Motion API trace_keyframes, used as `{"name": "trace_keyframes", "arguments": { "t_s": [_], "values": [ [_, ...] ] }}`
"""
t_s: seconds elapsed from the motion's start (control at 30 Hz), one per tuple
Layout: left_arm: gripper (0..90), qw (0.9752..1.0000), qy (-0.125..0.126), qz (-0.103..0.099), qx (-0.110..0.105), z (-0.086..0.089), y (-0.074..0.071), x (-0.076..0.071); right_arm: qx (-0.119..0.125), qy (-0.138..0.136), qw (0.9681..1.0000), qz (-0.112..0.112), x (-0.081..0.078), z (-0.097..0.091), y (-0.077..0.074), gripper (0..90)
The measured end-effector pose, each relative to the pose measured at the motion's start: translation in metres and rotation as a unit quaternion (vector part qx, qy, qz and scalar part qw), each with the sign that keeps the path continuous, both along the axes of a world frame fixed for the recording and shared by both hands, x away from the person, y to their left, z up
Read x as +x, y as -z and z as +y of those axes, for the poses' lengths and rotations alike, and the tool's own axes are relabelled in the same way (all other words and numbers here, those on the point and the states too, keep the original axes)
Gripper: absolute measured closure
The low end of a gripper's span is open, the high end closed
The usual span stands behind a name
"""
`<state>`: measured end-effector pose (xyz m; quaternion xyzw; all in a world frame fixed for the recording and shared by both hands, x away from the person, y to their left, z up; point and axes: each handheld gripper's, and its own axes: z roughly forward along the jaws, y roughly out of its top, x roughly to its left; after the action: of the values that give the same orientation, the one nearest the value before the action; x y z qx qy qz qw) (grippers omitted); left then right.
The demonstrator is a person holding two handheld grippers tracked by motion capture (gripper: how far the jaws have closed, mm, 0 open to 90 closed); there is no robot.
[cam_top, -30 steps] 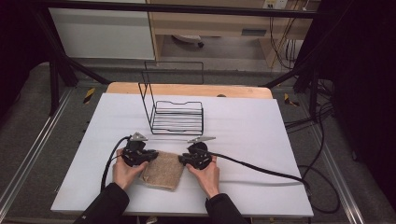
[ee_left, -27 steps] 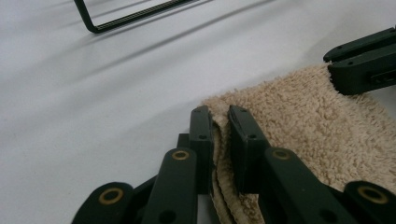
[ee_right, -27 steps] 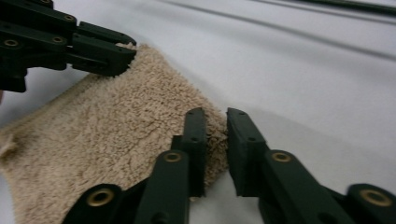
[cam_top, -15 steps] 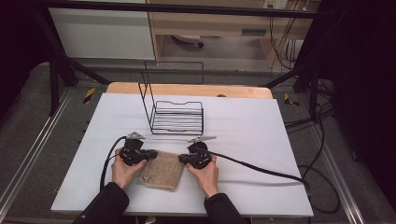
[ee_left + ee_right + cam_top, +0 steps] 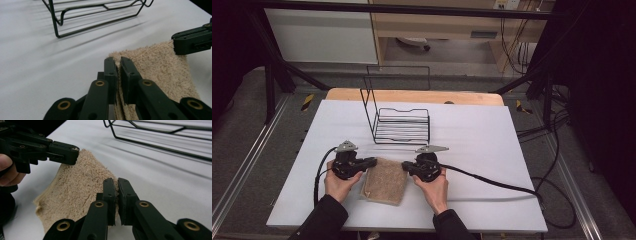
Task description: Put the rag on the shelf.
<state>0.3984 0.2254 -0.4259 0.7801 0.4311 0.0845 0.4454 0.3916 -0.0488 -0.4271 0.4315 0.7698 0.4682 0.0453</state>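
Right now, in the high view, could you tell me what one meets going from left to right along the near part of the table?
Left hand → left gripper → beige towel → right gripper → right hand → the right gripper's black cable trailing off toward the table edge.

Left gripper (image 5: 118, 65) clamped on a towel edge

Its two black fingers (image 5: 110, 72) stood nearly together, pinching the near edge of the beige towel (image 5: 160, 65) on the white counter (image 5: 50, 65). At two o'clock the right gripper (image 5: 192, 41) touched the towel's far corner; at eleven o'clock stood a black wire rack (image 5: 95, 15).
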Motion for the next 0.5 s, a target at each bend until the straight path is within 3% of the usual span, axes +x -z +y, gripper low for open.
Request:
{"name": "trace_keyframes", "arguments": {
  "t_s": [0.17,0.5],
  "values": [
    [83.8,0.9994,-0.004,-0.036,-0.004,0.004,-0.012,-0.012,-0.001,-0.011,0.9996,-0.026,-0.006,0.001,-0.009,85.7],
    [83.9,0.997,-0.01,-0.071,-0.028,0.006,-0.03,-0.024,0.005,-0.024,0.997,-0.073,-0.013,0.0,-0.03,86.2]
  ]
}}
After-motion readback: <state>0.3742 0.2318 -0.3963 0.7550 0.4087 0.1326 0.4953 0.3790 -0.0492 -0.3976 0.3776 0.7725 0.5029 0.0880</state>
